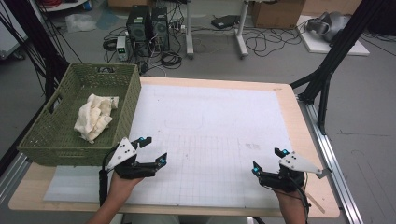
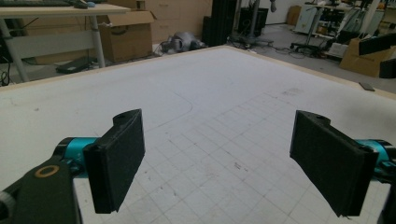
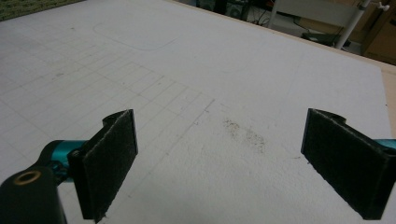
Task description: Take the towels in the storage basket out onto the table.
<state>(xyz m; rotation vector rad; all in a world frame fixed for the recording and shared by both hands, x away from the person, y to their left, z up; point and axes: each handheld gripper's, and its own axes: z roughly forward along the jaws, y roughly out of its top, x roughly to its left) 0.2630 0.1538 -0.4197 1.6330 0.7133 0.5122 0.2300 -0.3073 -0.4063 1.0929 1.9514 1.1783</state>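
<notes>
Cloth (image 1: 95,116) lies crumpled in the basket (image 1: 56,140), toward its middle, pale against the green weave; the basket sits at the far left of the mat (image 1: 210,135), and that bundle is what I judge I am after. My left gripper (image 1: 150,150) hovers just beside the basket's near right corner, jaws wide with nothing between them, pointing across the mat and not at the cloth. To do this well I would turn that hand toward the basket, lift over the rim so the jaws do not catch the wicker, and come down on a raised fold, not the flat edge, since a soft heap slips from a shallow pinch. Right of the basket the mat is bare. My right gripper (image 1: 268,161) waits well apart from the basket, near the mat's right edge, jaws wide too and holding nothing; it can stay low and out of the way.
</notes>
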